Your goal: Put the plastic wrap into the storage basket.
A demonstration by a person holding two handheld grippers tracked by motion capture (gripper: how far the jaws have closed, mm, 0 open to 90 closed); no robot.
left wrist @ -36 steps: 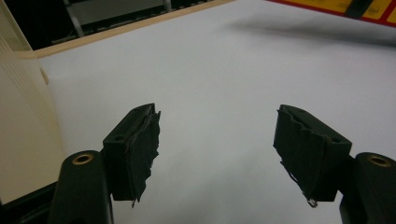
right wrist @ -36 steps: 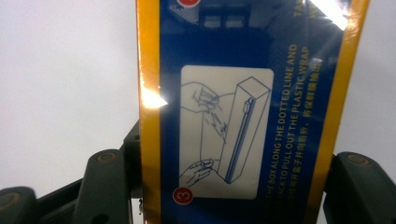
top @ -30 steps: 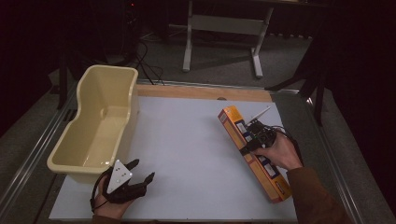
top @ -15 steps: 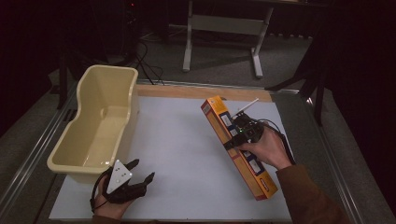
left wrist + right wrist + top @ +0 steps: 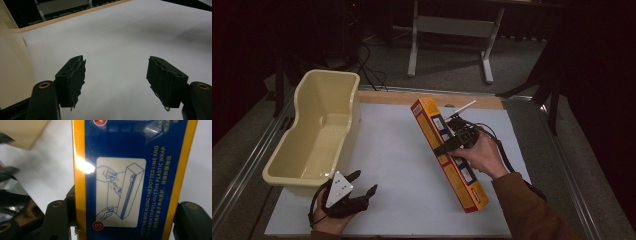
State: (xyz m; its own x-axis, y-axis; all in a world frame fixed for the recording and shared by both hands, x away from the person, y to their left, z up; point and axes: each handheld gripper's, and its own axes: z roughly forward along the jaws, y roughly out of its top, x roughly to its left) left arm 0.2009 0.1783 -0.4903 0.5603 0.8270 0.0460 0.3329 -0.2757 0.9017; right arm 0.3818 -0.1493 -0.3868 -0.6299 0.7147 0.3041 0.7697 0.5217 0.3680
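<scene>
Orange and blue cardboard makes up the long plastic-wrap box (image 5: 450, 155), which lies over the right half of the white table (image 5: 402, 165). Its long axis runs on a diagonal: one end points away toward the far wooden edge of the table, the other toward the person's near right corner. From the high view the narrow orange side faces left, and the broad face, blue with white panels, faces the hand. The right gripper (image 5: 451, 145) pinches the box across its width near the middle, one jaw on each orange edge. From the right gripper view the box (image 5: 130, 175) shows a blue panel with orange borders, a white line drawing of hands opening a carton, a red circle marked 3, and yellow lettering running sideways.

The left gripper (image 5: 357, 186) rests at the near left of the table, its jaws spread wide with bare white surface between them, just beside the cream plastic tub (image 5: 297, 165).
</scene>
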